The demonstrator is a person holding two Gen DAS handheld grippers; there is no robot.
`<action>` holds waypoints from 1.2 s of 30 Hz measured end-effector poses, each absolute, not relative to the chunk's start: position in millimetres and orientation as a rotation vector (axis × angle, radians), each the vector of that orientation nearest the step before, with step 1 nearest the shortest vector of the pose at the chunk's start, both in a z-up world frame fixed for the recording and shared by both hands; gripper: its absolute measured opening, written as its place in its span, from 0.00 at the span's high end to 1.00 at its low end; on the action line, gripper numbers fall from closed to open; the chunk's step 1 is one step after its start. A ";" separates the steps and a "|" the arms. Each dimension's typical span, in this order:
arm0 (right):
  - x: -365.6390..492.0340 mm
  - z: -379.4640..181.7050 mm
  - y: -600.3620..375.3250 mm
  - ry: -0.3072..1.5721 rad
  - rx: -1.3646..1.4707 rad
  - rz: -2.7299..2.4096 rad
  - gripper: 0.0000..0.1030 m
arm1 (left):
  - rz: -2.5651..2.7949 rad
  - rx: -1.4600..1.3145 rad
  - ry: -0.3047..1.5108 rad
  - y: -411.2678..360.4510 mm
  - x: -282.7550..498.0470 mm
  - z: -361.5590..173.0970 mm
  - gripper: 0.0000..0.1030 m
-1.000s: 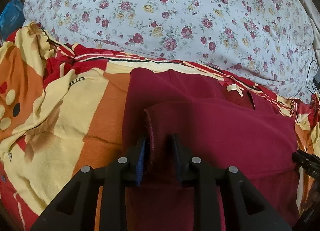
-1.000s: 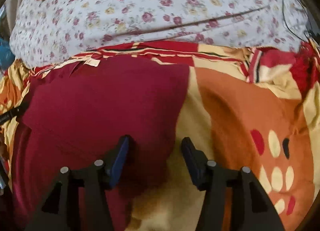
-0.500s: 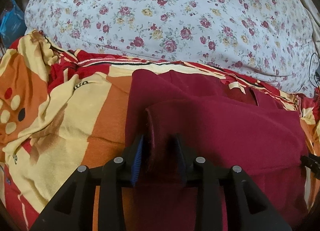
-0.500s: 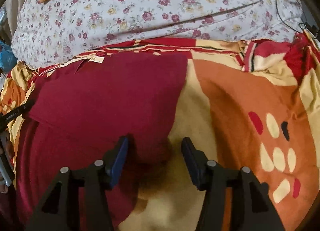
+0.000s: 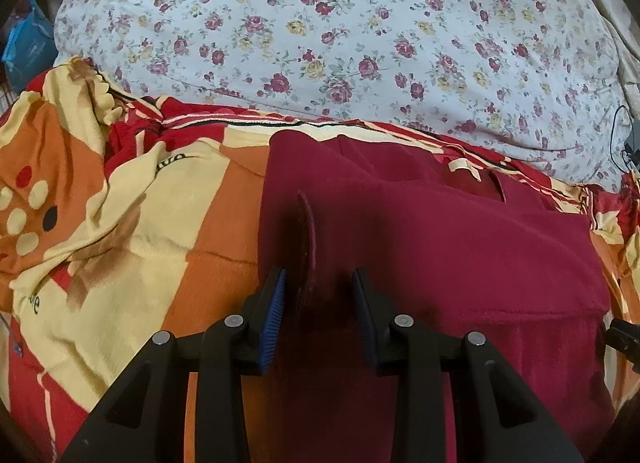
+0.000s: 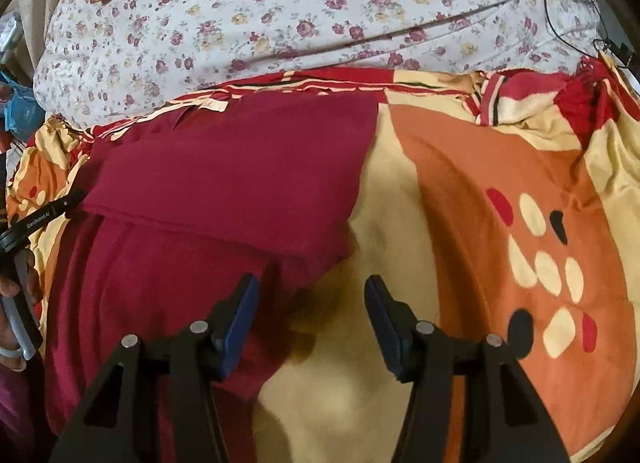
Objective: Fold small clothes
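Left hand-held gripper (image 5: 318, 305): fingers apart, straddling a raised fold edge of the maroon garment (image 5: 440, 247). Right hand-held gripper (image 6: 310, 317): fingers apart, at the garment's right edge on the blanket (image 6: 500, 183)

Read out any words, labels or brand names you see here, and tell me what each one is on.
"GenRobot.AI": white print on the left tool, at the left edge of the right wrist view.
"ivo": partial black letters on the patterned blanket, cut off by a fold.
"e": last letter of a black word on the same blanket, lower left; the rest is hidden.
Cream tag on the maroon garment: no print readable.
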State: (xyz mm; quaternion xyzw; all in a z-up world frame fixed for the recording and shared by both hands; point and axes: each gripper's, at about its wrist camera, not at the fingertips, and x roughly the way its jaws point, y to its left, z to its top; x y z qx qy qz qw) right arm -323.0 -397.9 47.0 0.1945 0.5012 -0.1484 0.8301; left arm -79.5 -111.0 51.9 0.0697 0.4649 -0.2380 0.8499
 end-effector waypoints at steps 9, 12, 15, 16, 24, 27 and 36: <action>-331.8 48.4 -392.0 1.059 0.433 -0.297 0.37 | -0.502 0.127 0.983 -100.4 -90.9 58.1 0.77; -333.6 50.5 -392.2 1.040 0.443 -0.297 0.36 | -0.517 0.092 1.007 -94.0 -94.1 60.6 0.77; -331.9 50.6 -392.3 1.040 0.450 -0.301 0.36 | -0.532 0.065 1.028 -87.4 -99.7 63.1 0.77; -331.4 50.5 -391.5 1.045 0.452 -0.296 0.36 | -0.534 0.064 1.028 -86.0 -101.8 64.1 0.77; -349.2 55.7 -368.1 1.108 0.429 -0.163 0.33 | -0.567 0.044 1.084 -58.8 -148.6 59.7 0.77; -368.1 61.8 -361.5 1.112 0.427 -0.115 0.31 | -0.576 0.055 1.109 -45.9 -168.4 51.1 0.77; -415.5 59.2 -335.6 1.159 0.399 -0.009 0.26 | -0.554 0.088 1.139 -12.4 -214.4 44.2 0.73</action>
